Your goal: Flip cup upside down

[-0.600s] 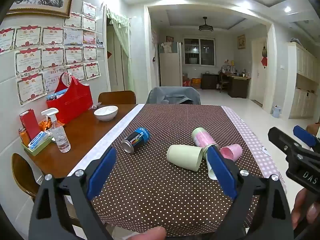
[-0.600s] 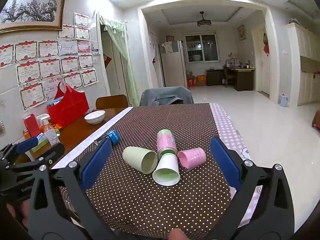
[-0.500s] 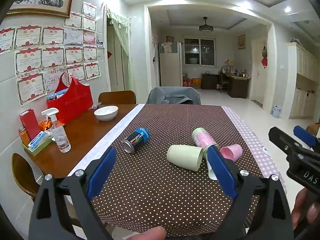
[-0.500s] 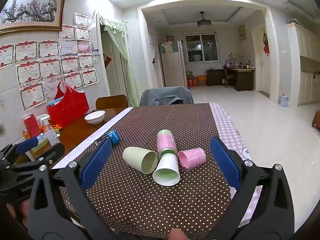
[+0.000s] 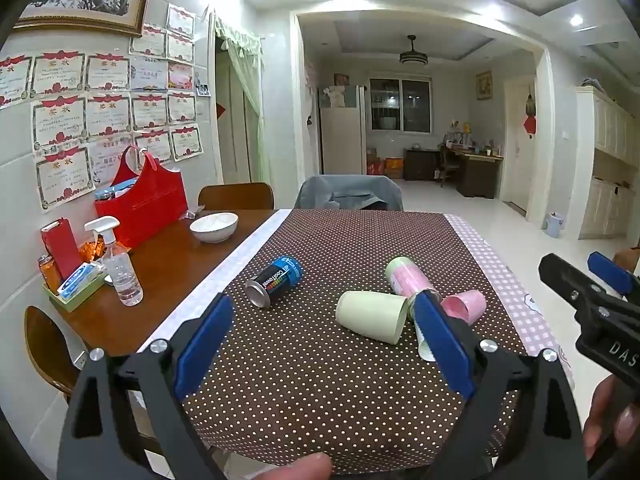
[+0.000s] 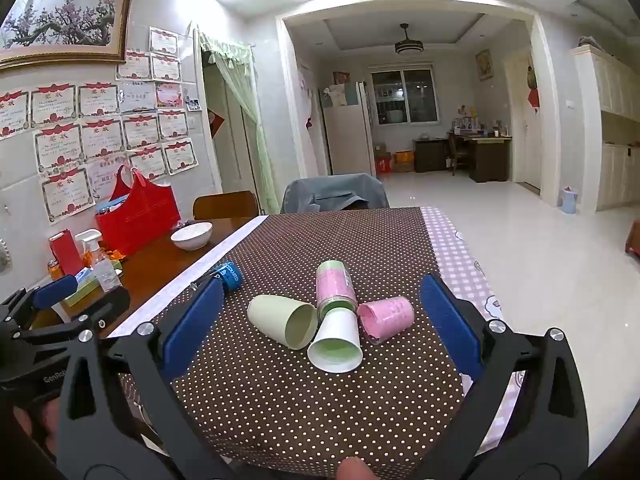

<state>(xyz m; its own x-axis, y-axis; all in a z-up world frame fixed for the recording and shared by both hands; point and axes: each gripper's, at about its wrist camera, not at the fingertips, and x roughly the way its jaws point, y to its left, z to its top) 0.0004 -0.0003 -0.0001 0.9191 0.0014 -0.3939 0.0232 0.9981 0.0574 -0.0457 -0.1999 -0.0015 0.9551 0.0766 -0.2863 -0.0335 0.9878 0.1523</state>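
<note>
Both grippers held wide apart above the near table edge, nothing between their fingers.

Left gripper (image 5: 320,344) and right gripper (image 6: 320,328) hang over the brown dotted tablecloth (image 6: 280,400), blue pads spread. Four cups lie on their sides in a cluster mid-cloth: pale green cup (image 6: 282,321), white cup (image 6: 336,342) with mouth toward the right camera, pink cup (image 6: 386,319), and a pink-and-green tumbler (image 6: 335,285) pointing away, its near end touching the white cup (green and white rims meet too). A dark can (image 5: 275,281) lies apart to the left. Bare wood beside the cloth carries a white bowl (image 5: 213,227), spray bottle (image 5: 120,270) and red bag (image 5: 142,206).
</note>
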